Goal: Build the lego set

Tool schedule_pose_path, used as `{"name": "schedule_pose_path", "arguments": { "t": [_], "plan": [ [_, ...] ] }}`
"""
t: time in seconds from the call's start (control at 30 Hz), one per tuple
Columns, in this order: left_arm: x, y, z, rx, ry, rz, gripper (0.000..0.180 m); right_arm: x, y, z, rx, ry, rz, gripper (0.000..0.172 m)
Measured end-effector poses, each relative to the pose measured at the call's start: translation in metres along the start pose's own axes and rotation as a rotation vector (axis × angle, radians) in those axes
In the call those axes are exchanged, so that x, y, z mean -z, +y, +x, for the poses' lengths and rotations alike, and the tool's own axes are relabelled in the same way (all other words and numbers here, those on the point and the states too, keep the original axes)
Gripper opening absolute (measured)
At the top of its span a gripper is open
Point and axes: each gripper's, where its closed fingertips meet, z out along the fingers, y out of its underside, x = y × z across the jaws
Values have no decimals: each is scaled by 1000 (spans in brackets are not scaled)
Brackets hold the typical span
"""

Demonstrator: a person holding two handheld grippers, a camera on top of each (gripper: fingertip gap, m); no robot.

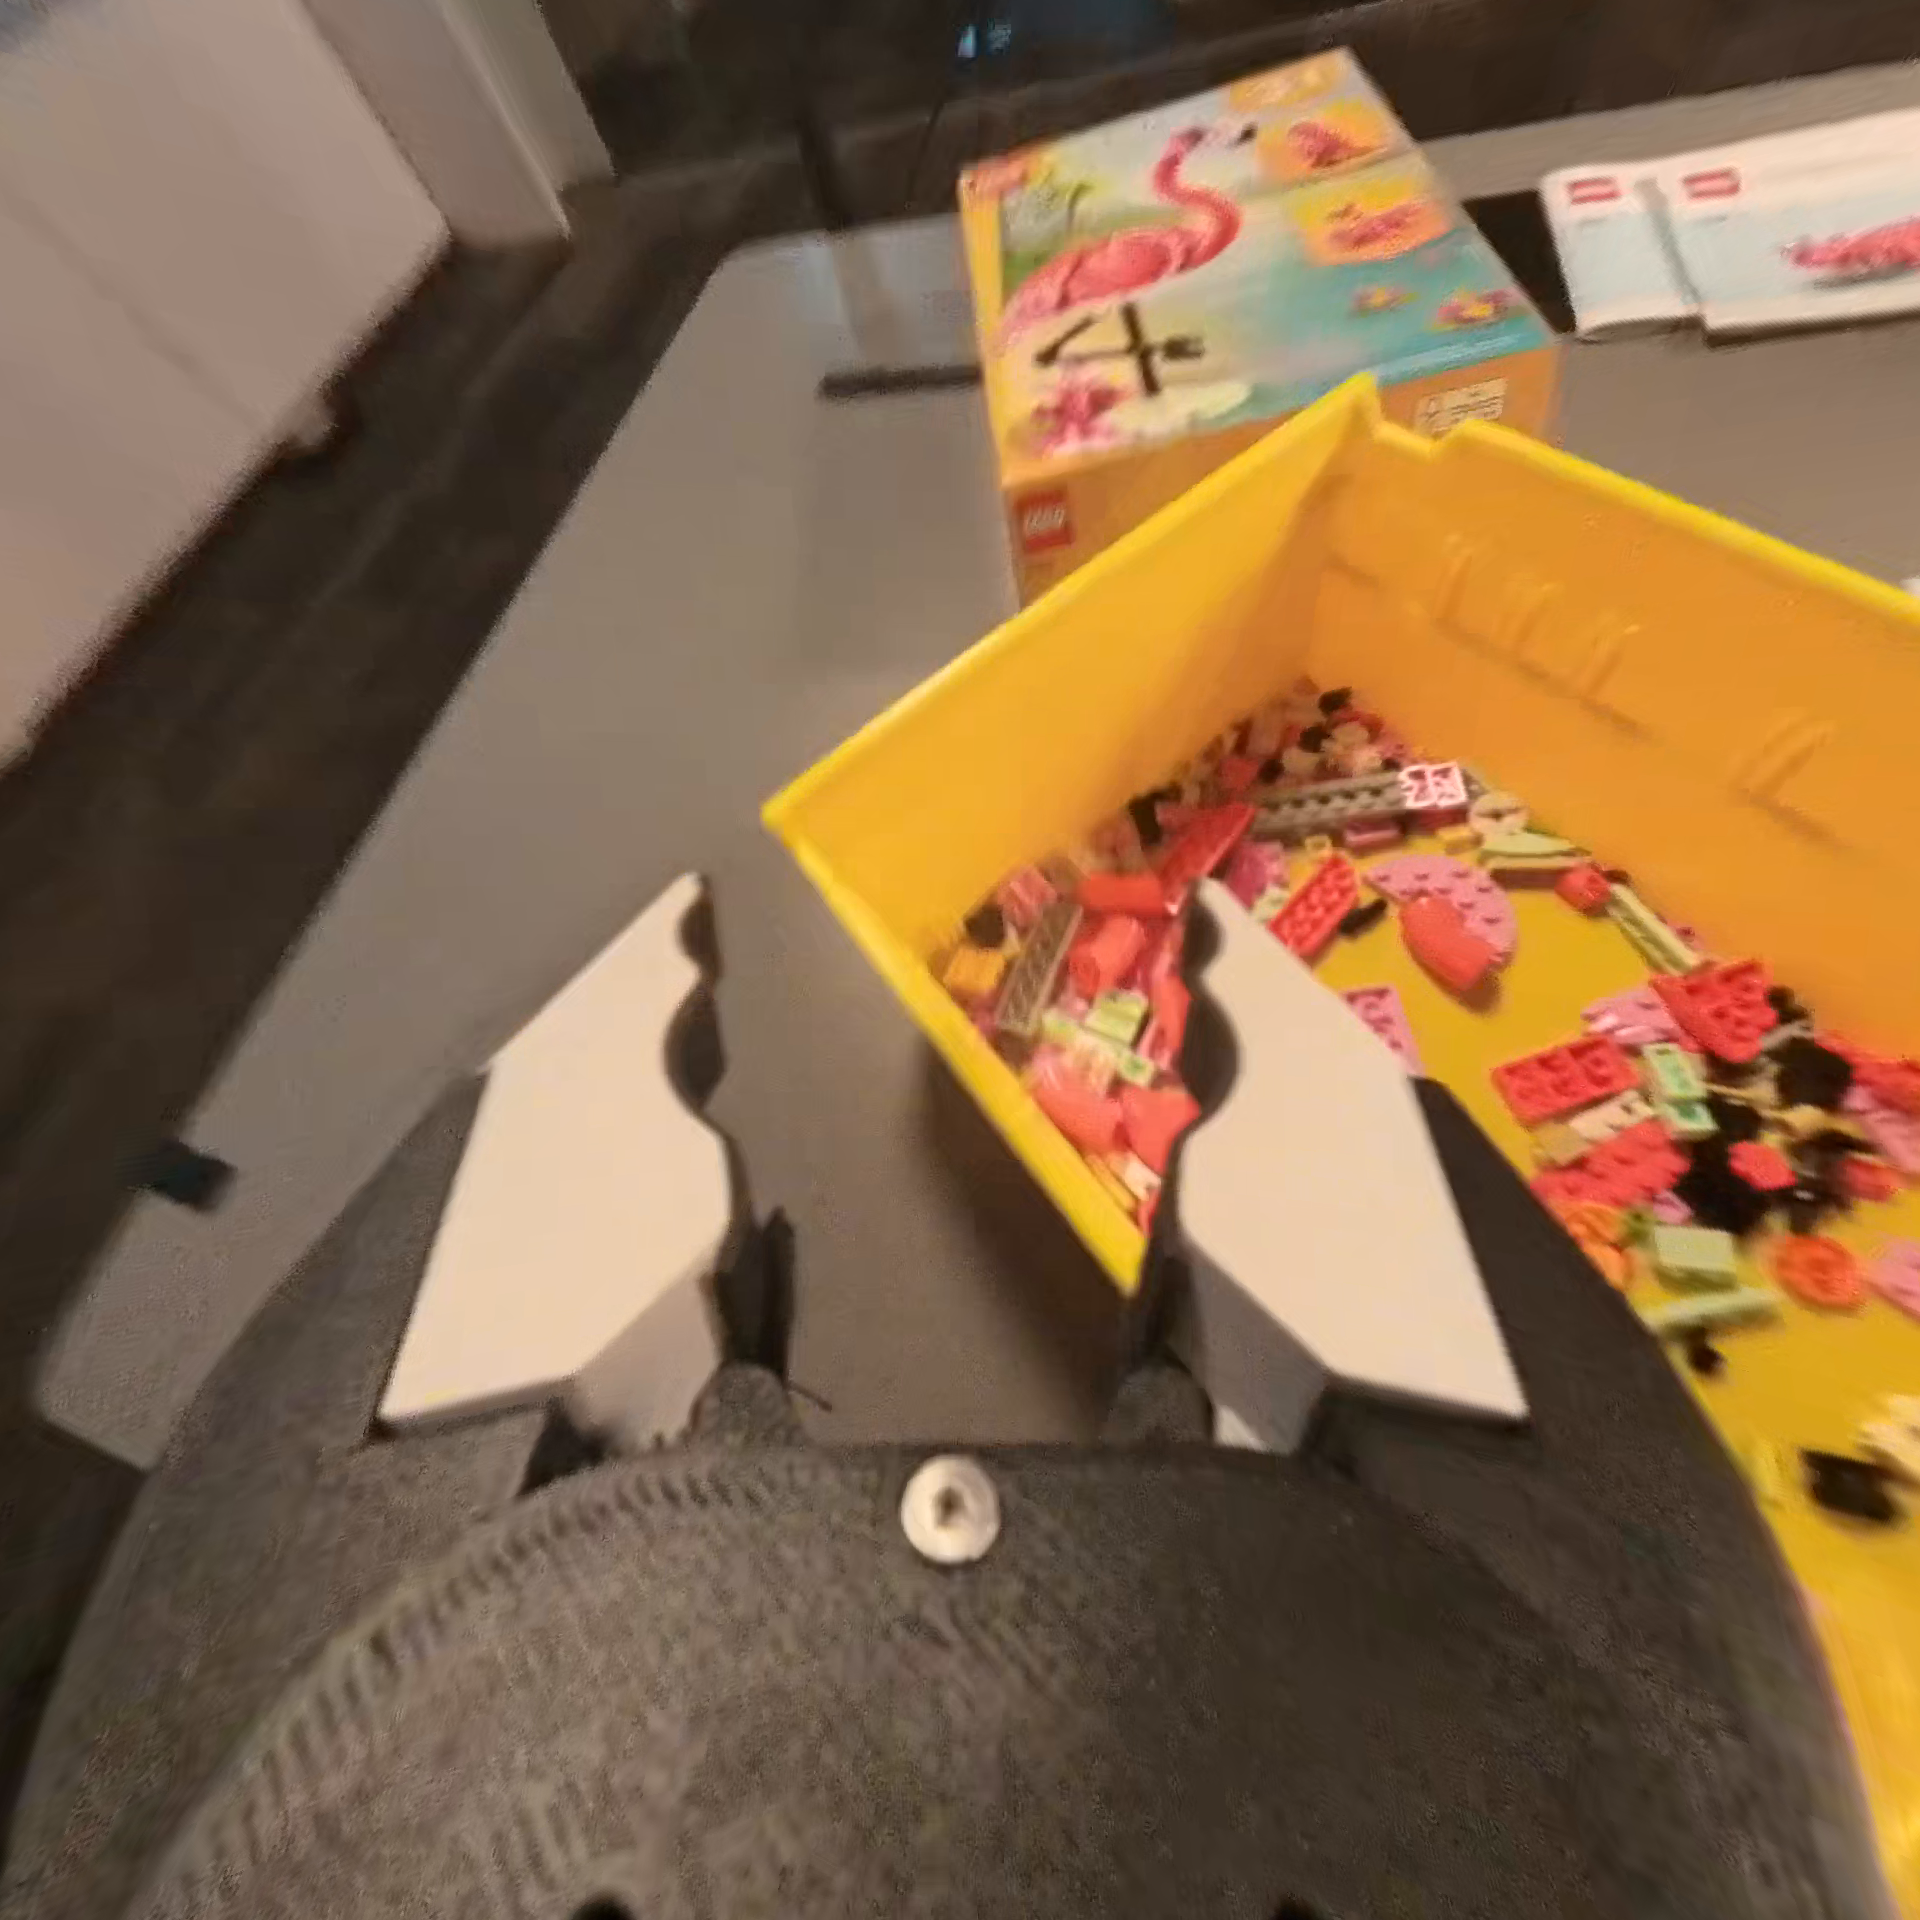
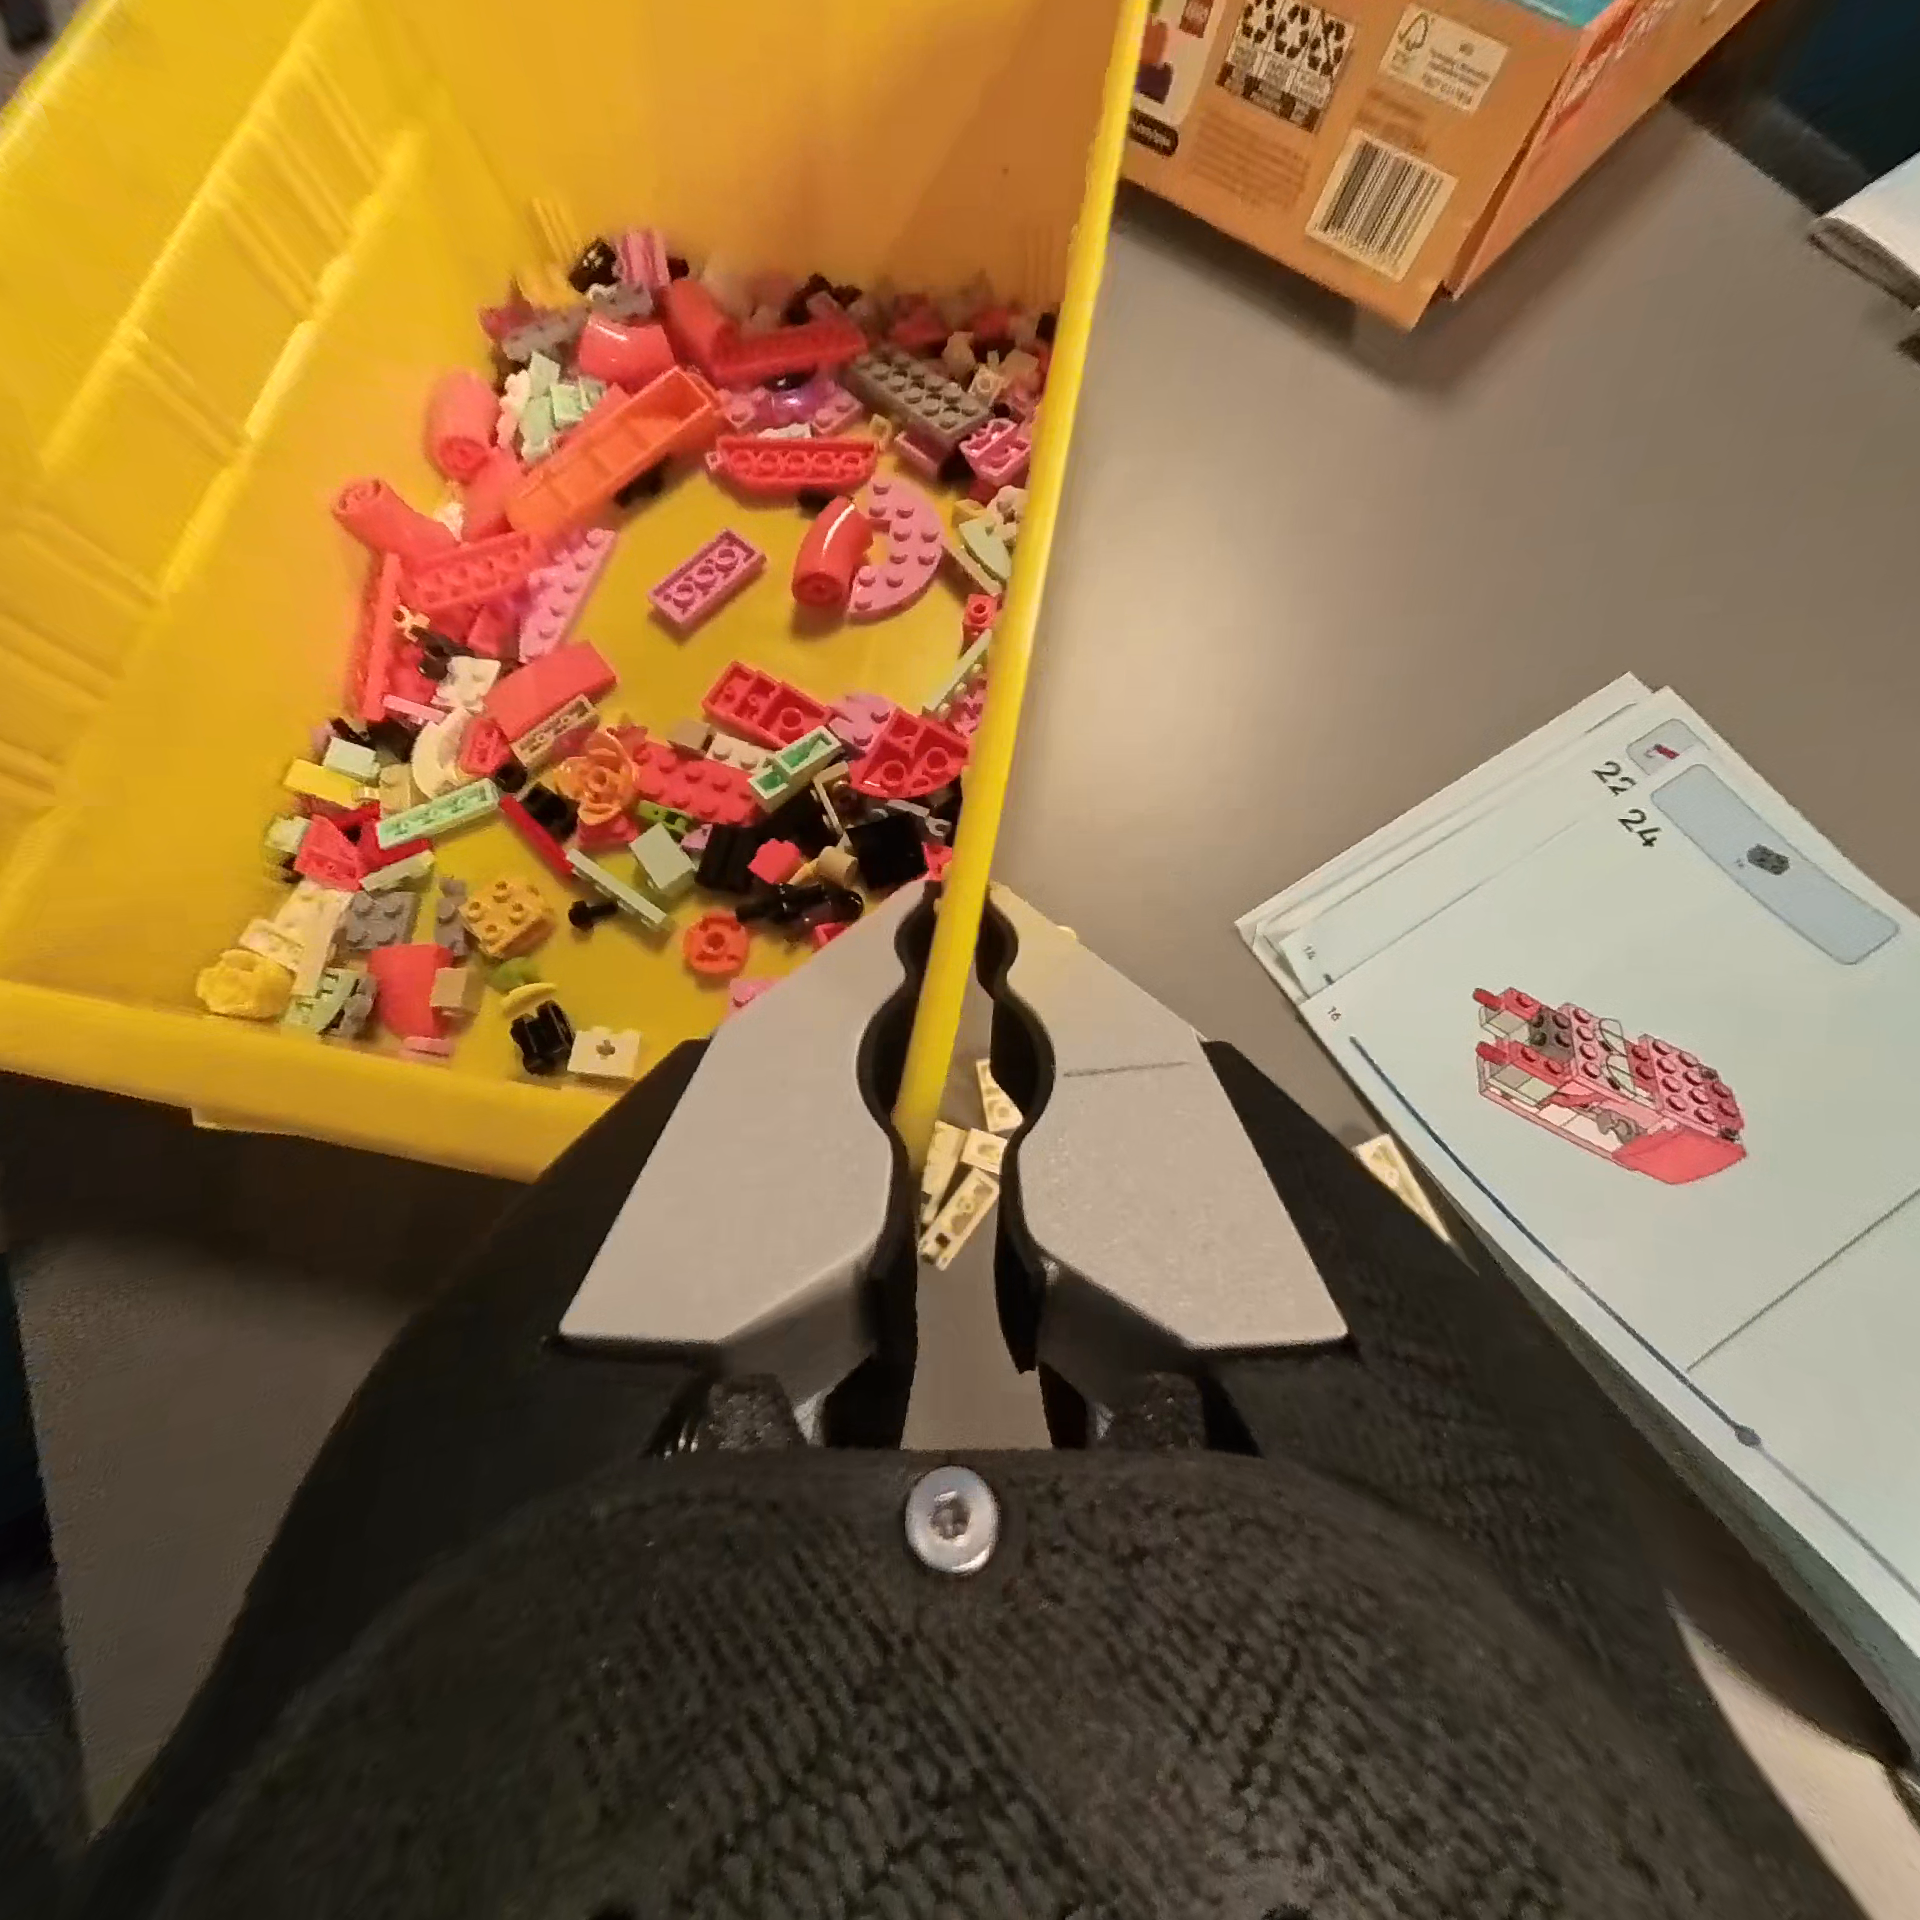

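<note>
Right wrist view puts the yellow bin (image 2: 156,540) ahead and to the left, its long axis running away from me, and its thin right wall stands edge-on between my fingers. My right gripper (image 2: 951,925) is clenched on that wall, one pad inside the bin and one outside. Loose bricks (image 2: 623,675) in pink, red, black and pale green cover the bin floor, and a few cream pieces (image 2: 966,1164) lie on the table below my fingers. Right of the wall the grey table (image 2: 1299,520) is bare up to the instruction booklet (image 2: 1662,1091) and the cardboard box (image 2: 1403,135). My left gripper (image 1: 951,914) is spread wide and grasps nothing, straddling the near corner of the bin (image 1: 1039,748), with open table to its left.
</note>
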Motion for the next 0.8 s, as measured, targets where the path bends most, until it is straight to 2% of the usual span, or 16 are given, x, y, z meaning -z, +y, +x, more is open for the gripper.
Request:
{"name": "schedule_pose_path", "arguments": {
  "t": [0.03, 0.07, 0.13, 0.17, 0.2, 0.23, 0.37, 0.6, 0.8],
  "plan": [
    [1, 10, -3, 88, 48, -34, 101, 0, 0, 0, -4, 2, 4, 4],
    [0, 20, -1, 174, 122, -69, 107, 0, 0, 0, 0, 9, 5, 4],
    [-6, 36, -1, 280, 212, -141, 107, 0, 0, 0, 19, 30, 6, 3],
    [-8, 45, 1, 294, 255, -187, 90, 1, -1, 0, 36, 41, 9, 3],
    [-8, 50, 8, 292, 315, -226, 63, 1, -1, 0, 58, 53, 15, 2],
    [-7, 51, 14, 299, 364, -238, 46, 2, -2, 0, 76, 67, 22, 2],
    [0, 46, 18, 297, 405, -233, 39, 7, -2, -1, 97, 109, 99, 1],
    [34, 18, 27, 256, 481, -28, 34, 27, 3, -3, 138, 186, 336, 2],
    [55, 9, 32, 134, 430, 54, 35, 34, 5, -5, 167, 213, 440, 2]
  ]
}}
